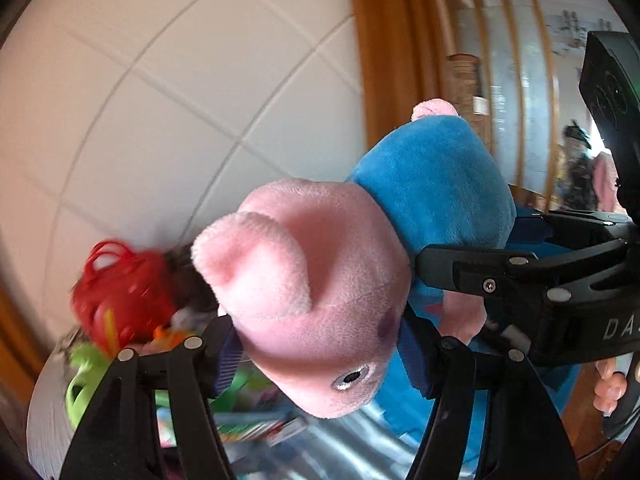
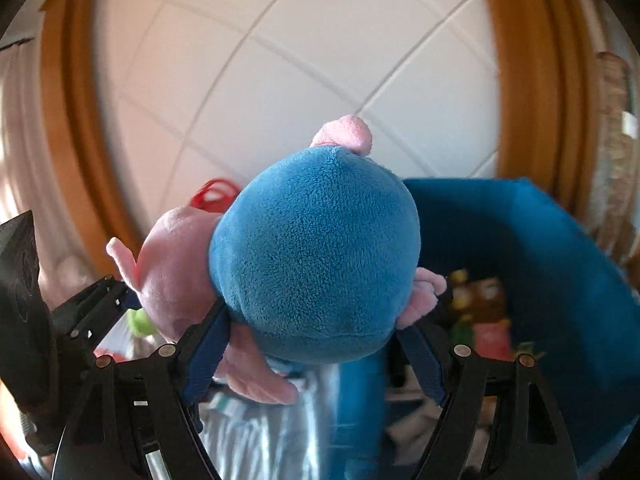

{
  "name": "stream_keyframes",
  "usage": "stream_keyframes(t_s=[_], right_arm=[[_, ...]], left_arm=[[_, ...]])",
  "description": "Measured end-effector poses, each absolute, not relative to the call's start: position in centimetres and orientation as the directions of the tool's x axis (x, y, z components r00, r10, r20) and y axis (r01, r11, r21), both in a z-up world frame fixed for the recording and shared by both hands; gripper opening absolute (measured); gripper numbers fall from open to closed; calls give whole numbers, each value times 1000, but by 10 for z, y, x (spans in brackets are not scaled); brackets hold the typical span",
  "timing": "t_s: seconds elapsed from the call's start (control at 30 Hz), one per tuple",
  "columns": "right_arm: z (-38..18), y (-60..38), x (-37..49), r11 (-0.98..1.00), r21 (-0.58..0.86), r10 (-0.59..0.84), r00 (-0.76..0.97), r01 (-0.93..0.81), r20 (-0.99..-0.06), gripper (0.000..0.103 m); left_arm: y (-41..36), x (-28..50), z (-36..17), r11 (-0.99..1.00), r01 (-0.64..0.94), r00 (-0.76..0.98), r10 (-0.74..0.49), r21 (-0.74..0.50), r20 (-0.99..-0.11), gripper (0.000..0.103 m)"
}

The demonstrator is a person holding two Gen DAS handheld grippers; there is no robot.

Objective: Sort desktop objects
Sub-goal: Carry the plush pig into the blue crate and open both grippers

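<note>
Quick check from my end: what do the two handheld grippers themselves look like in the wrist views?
Both are black plastic. The left gripper and right gripper have dark blue ribbed pads on their fingers and round silver pins at the linkages. White letters "DA" mark the right gripper's body. No sleeve visible.

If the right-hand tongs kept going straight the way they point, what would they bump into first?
The right tongs already clamp the plush pig by its blue body. Carried straight on, the toy would probably reach the white tiled wall first, though depth is hard to judge.
</note>
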State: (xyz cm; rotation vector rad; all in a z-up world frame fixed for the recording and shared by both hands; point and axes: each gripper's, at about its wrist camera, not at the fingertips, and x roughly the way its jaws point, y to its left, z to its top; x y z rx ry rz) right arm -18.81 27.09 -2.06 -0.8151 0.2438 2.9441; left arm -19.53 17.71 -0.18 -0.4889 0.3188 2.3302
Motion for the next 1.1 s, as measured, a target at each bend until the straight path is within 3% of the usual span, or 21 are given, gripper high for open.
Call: stream_keyframes(t_s=[0.23, 0.57, 0.73, 1.1], right_arm=[[-11, 346, -166, -960, 139, 133, -832, -244, -539, 81], [-45, 441, -154, -928, 214, 111, -777, -303, -619, 81], [-54, 466, -142, -925, 261, 46, -762, -276, -646, 83], [-73, 507, -156, -921, 300, -18, -740, -250, -673, 87]], left_arm=[[264, -191, 12, -622, -781, -560, 654, 59, -509, 66], [364, -179, -9, -598, -801, -471, 587, 40, -658, 67], [385, -185, -10, -607, -794, -433, 531, 29, -729, 68], [401, -186, -32, -656, -754, -425, 453, 29, -784, 72]])
